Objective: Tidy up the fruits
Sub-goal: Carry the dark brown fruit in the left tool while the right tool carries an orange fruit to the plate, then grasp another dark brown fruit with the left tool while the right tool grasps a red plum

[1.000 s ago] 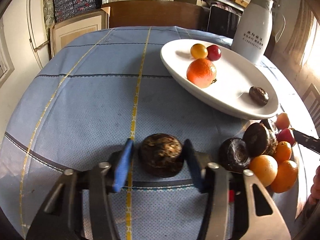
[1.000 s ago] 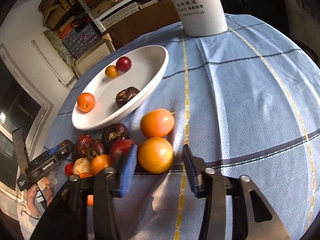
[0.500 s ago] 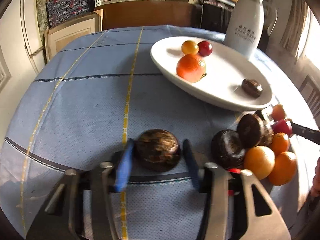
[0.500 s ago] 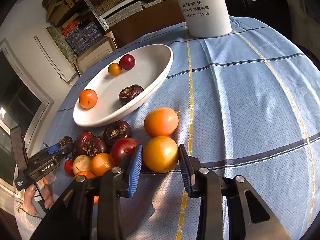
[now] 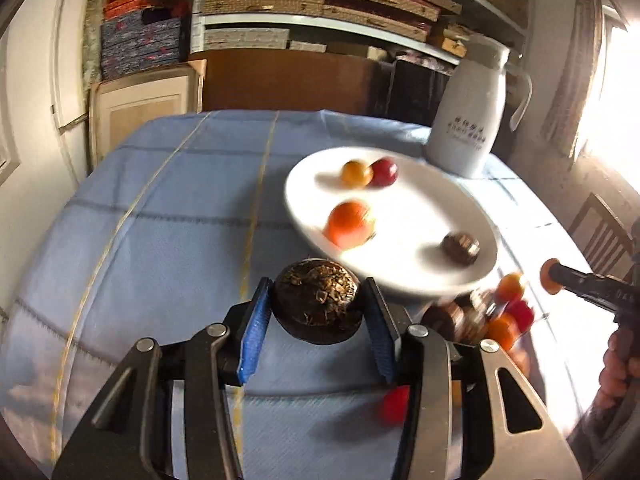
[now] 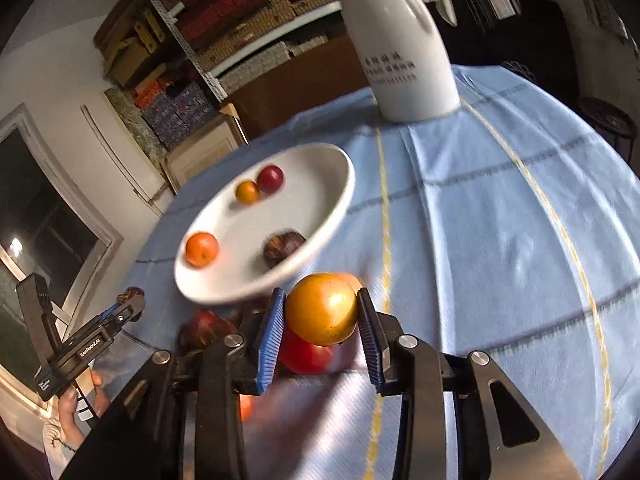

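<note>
In the left wrist view my left gripper [image 5: 316,312] is shut on a dark brown wrinkled fruit [image 5: 316,304], lifted off the blue cloth. Beyond it lies a white oval plate [image 5: 424,280] with an orange [image 5: 349,224], a small yellow fruit [image 5: 354,174], a red one [image 5: 384,172] and a dark fruit [image 5: 460,245]. In the right wrist view my right gripper [image 6: 320,314] is shut on a yellow-orange fruit [image 6: 322,308], raised above a red fruit [image 6: 304,354]. The same plate [image 6: 332,220] sits behind it.
A tall white jug [image 5: 468,120] stands past the plate. A heap of loose fruits [image 5: 492,312] lies to the right of my left gripper on the round table's blue cloth [image 5: 160,240]. A person's hand [image 6: 72,412] holds the other gripper at the left edge.
Both grippers closed on their fruits and rose off the table, the left with the dark fruit, the right with the yellow-orange one. The plate now appears lower and nearer in both views.
</note>
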A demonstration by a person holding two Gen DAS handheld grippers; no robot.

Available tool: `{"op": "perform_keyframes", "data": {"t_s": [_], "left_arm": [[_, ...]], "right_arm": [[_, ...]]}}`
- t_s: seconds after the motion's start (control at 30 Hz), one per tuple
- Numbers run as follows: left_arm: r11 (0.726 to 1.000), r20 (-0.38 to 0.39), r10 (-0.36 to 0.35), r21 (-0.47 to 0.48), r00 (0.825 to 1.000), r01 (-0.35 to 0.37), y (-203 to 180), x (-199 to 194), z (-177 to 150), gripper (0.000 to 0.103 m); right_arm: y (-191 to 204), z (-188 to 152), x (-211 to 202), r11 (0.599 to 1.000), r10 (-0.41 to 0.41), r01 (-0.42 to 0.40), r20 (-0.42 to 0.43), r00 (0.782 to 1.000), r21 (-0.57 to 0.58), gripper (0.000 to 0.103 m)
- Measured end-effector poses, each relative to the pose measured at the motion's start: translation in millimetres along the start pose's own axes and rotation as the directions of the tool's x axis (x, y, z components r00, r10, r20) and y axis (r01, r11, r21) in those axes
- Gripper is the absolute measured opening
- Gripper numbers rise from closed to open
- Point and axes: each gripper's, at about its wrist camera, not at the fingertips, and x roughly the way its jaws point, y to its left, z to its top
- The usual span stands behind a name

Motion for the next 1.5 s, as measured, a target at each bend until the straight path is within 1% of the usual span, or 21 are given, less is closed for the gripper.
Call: {"op": "perform_keyframes", "data": {"t_s": [0.07,0.17,0.27,0.37,0.4,0.43,0.47,0.5,0.53,0.6,0.67,0.77,0.83,0.9,1.03,1.07,1.17,1.23,1.37,1.5], "left_arm": [[1.0,0.005,0.0,0.014,1.0,0.0,-10.9,5.8,15.4,0.045],[0.999,-0.008,-0.016,0.051,1.0,0.017,-37.5,29.1,33.1,0.045],[0.997,-0.042,-0.029,0.069,0.999,0.032,-53.4,56.1,36.8,0.045],[0.994,-0.077,-0.022,0.104,0.997,0.03,-63.8,79.4,31.2,0.046],[0.991,-0.071,-0.007,0.136,0.997,0.017,-67.7,81.2,29.4,0.049],[0.989,-0.07,0.003,0.146,0.998,0.007,-68.5,81.3,29.1,0.06],[0.989,-0.056,0.008,0.15,0.998,0.001,-68.6,78.9,29.0,0.075],[0.989,-0.043,0.007,0.149,0.999,0.0,-67.0,76.2,29.3,0.081],[0.989,-0.03,0.007,0.148,1.0,-0.002,-65.8,72.3,30.2,0.086],[0.99,-0.008,0.014,0.139,1.0,-0.013,-60.9,63.1,31.9,0.089],[0.991,0.011,0.026,0.127,1.0,-0.027,-55.7,54.5,31.3,0.096],[0.992,0.042,0.07,0.104,0.997,-0.074,-43.5,42.3,27.1,0.098],[0.993,0.046,0.085,0.074,0.995,-0.088,-33.0,35.3,20.6,0.098],[0.993,0.039,0.103,0.047,0.994,-0.105,-22.5,29.0,9.5,0.098],[0.993,-0.006,0.12,0.025,0.993,-0.119,-9.2,15.9,-14.0,0.098],[0.992,-0.01,0.126,0.027,0.992,-0.126,-8.1,12.9,-18.7,0.098],[0.988,-0.018,0.152,0.04,0.988,-0.151,-6.8,6.2,-31.6,0.098],[0.988,-0.028,0.147,0.048,0.989,-0.146,-8.4,7.1,-35.6,0.098],[0.987,-0.032,0.135,0.098,0.99,-0.131,-19.8,11.2,-37.3,0.098],[0.979,-0.061,0.138,0.162,0.989,-0.127,-32.8,20.7,-39.3,0.098]], "right_arm": [[11.6,14.0,6.6,1.0,-0.012,0.012,0.002,1.0,-0.029,0.037],[29.6,31.1,29.7,0.998,-0.017,0.016,-0.011,1.0,-0.067,0.037],[37.6,44.2,62.1,0.996,-0.028,0.025,-0.041,0.999,-0.081,0.037],[36.2,53.7,90.7,0.996,-0.046,0.041,-0.074,0.996,-0.077,0.037],[34.2,55.4,95.5,0.996,-0.053,0.047,-0.082,0.995,-0.074,0.038],[32.1,54.5,96.0,0.996,-0.053,0.047,-0.079,0.995,-0.072,0.038],[30.6,55.4,94.9,0.997,-0.05,0.045,-0.072,0.996,-0.069,0.039],[28.1,56.1,91.7,0.997,-0.051,0.047,-0.061,0.997,-0.062,0.041],[27.3,57.1,89.1,0.997,-0.048,0.045,-0.053,0.997,-0.055,0.041],[26.7,57.3,82.2,0.999,-0.034,0.032,-0.039,0.999,-0.043,0.041],[27.1,54.4,71.9,0.999,-0.027,0.026,-0.021,0.999,-0.044,0.042],[26.8,46.3,53.2,0.997,-0.039,0.04,0.018,0.999,-0.058,0.053],[27.0,38.1,39.7,0.995,-0.054,0.058,0.048,0.997,-0.078,0.061],[25.1,24.7,29.0,0.992,-0.071,0.077,0.059,0.996,-0.097,0.063],[16.1,-1.6,17.2,0.99,-0.09,0.092,0.026,0.996,-0.104,0.066],[14.3,-4.8,14.5,0.99,-0.093,0.095,0.026,0.995,-0.099,0.067],[5.2,-12.3,0.9,0.993,-0.096,0.099,0.05,0.994,-0.06,0.075],[0.9,-14.3,-4.7,0.994,-0.098,0.101,0.063,0.993,-0.039,0.078],[-8.4,-15.0,-4.9,0.995,-0.103,0.103,0.056,0.993,0.001,0.078],[-10.4,-14.9,-3.7,0.995,-0.097,0.097,0.044,0.994,0.017,0.078]]}}
